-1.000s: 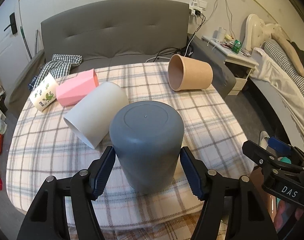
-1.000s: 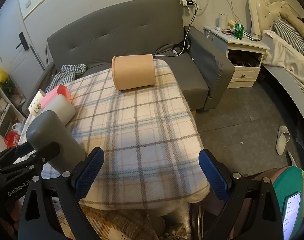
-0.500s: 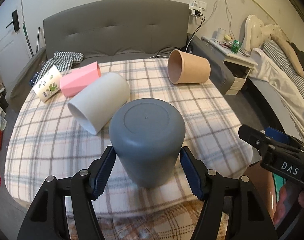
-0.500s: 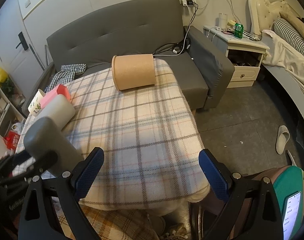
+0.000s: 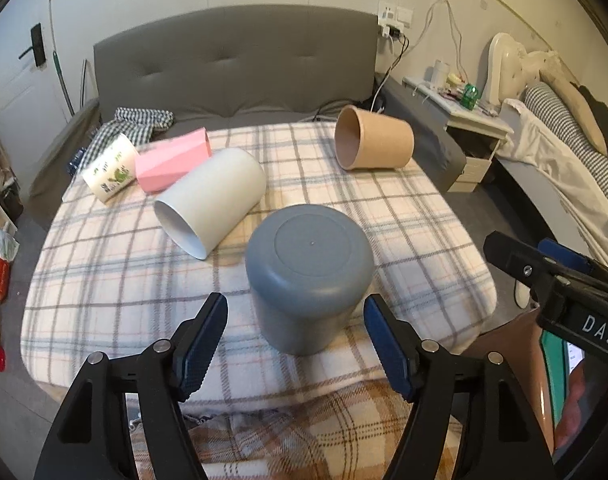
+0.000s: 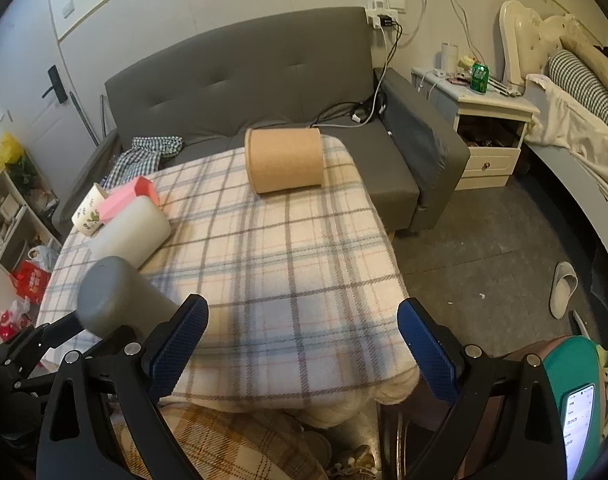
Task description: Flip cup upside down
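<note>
The jaws of the left gripper stand wide, one blue pad on each side of the grey-blue cup, with a clear gap between each pad and the cup wall, so nothing is held. The cup stands upside down on the plaid blanket that covers the bench, flat base up and rim down against the cloth, near the front edge. In the right wrist view the same cup shows at the far left, partly hidden behind the left gripper's black frame.

The jaws of the right gripper are also wide apart and hold nothing; they hang over the front right part of the blanket, well apart from the cup.

Behind the grey-blue cup, a white cup lies on its side with its open mouth turned toward the front left. Just beyond it a pink faceted cup lies on its side too, and a white cup with a green leaf print lies beside that, near the back left edge. A brown paper cup lies on its side at the back right, its mouth facing left, well apart from the others.

A grey sofa stands behind the bench with a checked cloth on its seat. A white bedside cabinet stands to the right of the sofa.
</note>
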`<state>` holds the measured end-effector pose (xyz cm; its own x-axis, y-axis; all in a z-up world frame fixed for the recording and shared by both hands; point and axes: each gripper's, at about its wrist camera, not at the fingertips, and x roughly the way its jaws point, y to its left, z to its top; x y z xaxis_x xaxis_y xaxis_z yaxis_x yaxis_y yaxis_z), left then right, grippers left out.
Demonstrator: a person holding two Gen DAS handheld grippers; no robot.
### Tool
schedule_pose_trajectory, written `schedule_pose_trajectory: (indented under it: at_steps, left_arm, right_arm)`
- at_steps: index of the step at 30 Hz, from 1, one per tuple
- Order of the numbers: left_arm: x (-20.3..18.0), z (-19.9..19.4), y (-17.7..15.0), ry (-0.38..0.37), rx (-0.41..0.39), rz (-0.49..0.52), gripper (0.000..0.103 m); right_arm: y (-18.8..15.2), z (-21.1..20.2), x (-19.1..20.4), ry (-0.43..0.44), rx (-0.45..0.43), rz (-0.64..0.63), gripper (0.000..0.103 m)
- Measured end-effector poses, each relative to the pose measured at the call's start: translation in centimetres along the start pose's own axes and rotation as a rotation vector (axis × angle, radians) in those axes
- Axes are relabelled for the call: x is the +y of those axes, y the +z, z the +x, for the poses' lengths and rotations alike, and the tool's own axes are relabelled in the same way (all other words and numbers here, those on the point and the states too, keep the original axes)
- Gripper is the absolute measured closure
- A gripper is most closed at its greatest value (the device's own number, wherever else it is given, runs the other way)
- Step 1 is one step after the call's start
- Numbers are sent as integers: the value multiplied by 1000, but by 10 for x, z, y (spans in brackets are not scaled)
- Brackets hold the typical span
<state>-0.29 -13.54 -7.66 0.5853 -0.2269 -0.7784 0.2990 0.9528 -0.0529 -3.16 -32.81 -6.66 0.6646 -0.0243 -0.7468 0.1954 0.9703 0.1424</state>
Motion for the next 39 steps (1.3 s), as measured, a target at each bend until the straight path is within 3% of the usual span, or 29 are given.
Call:
schedule_pose_trajectory:
  at_steps: [25,32,38,39]
  left_arm:
    - [39,-139,-22,67,-319,-80,29]
    - [51,-136,-40,82,-327,-73,29]
    - [56,-117,-56,122,-309,-83,29]
    - [56,-114,-58,140,-312,-84,21]
  right_arm:
    - [-17,-115,58,127,-222,-123,7]
    - [-33,-121,77,117,-256,-162,7]
    - [-54,-97,80,94,-204,-188,7]
    - [-56,-92,78,93,-192,-189,7]
